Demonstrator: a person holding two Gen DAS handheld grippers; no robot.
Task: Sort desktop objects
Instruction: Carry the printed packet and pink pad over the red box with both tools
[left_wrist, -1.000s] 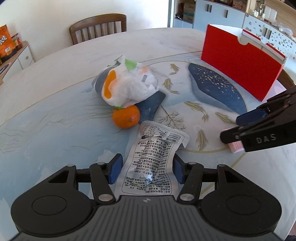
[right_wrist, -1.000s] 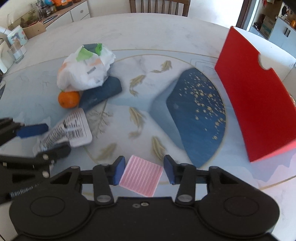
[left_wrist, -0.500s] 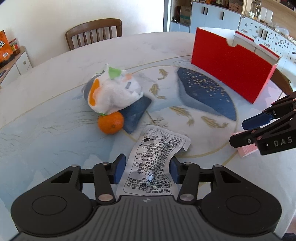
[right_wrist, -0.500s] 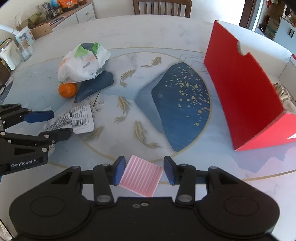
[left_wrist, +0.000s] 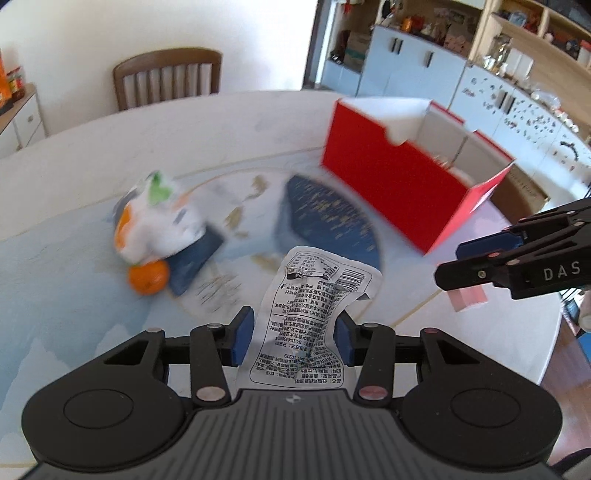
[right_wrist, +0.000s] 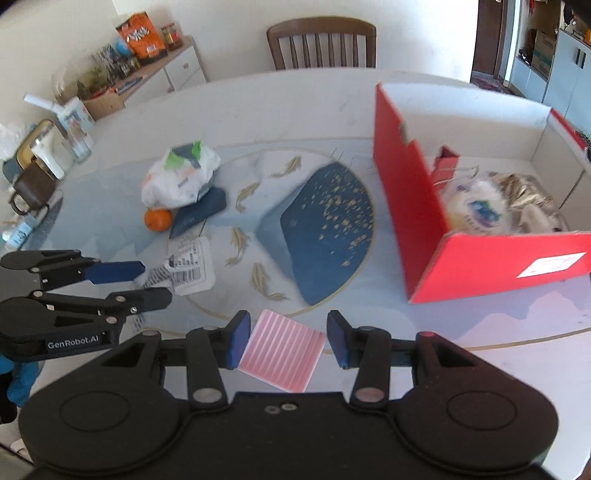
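Left gripper (left_wrist: 291, 341): jaws closing on a printed pouch (left_wrist: 314, 317), pinched at its lower edges and lifted off the desk (left_wrist: 74, 177). Right gripper (right_wrist: 282, 341): jaws clamped on a pink ribbed pad (right_wrist: 282, 349), also raised. Pouch looks light, thin and floppy, crumpling between the pads, likely slick film; a hold lower across its middle seems safest. Pad looks light, somewhat stiff, held by opposite edges. Red box (right_wrist: 413, 206) sits right, partly filled, probably the destination. Orange (left_wrist: 147, 277) and bag (left_wrist: 159, 221) remain on the desk.
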